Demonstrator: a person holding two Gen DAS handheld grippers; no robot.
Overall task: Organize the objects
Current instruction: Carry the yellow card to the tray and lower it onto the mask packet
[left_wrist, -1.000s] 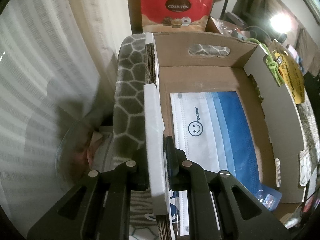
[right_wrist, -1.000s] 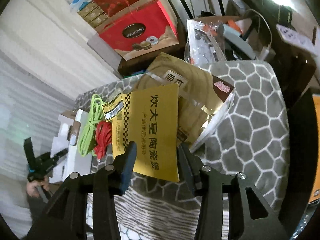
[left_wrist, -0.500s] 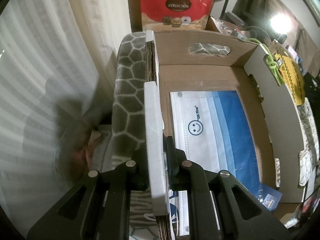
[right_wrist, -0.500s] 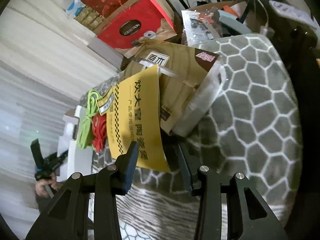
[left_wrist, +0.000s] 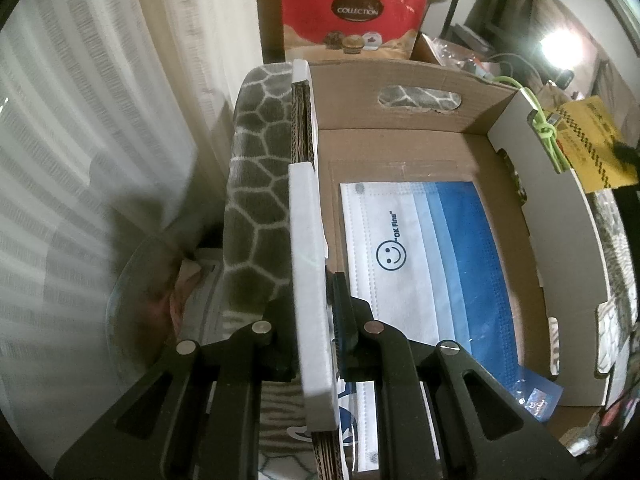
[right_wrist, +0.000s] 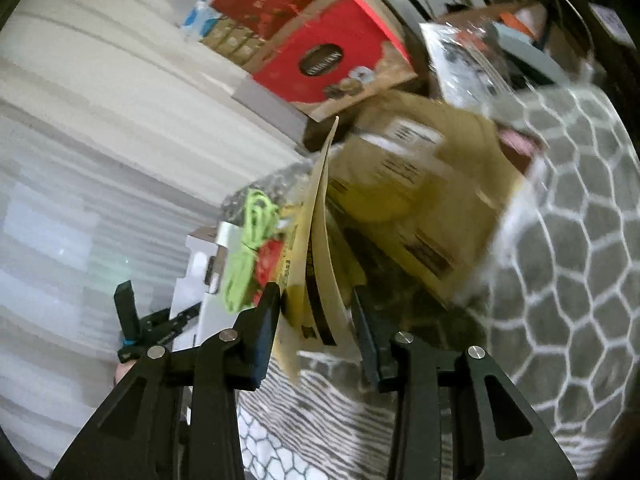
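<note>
The left gripper [left_wrist: 320, 316] is pinched tight on the white-faced side wall of the open corrugated cardboard box [left_wrist: 308, 240], probably to steady it on the grey honeycomb-patterned blanket [left_wrist: 256, 208] while things go in. Inside lies only a flat blue-and-white pack of face masks [left_wrist: 432, 264]. The right gripper [right_wrist: 316, 312] has its jaws spread around the lower edge of a thin yellow printed packet [right_wrist: 320, 240], tipped up on edge just beside the box; whether the pads press it I cannot tell.
</note>
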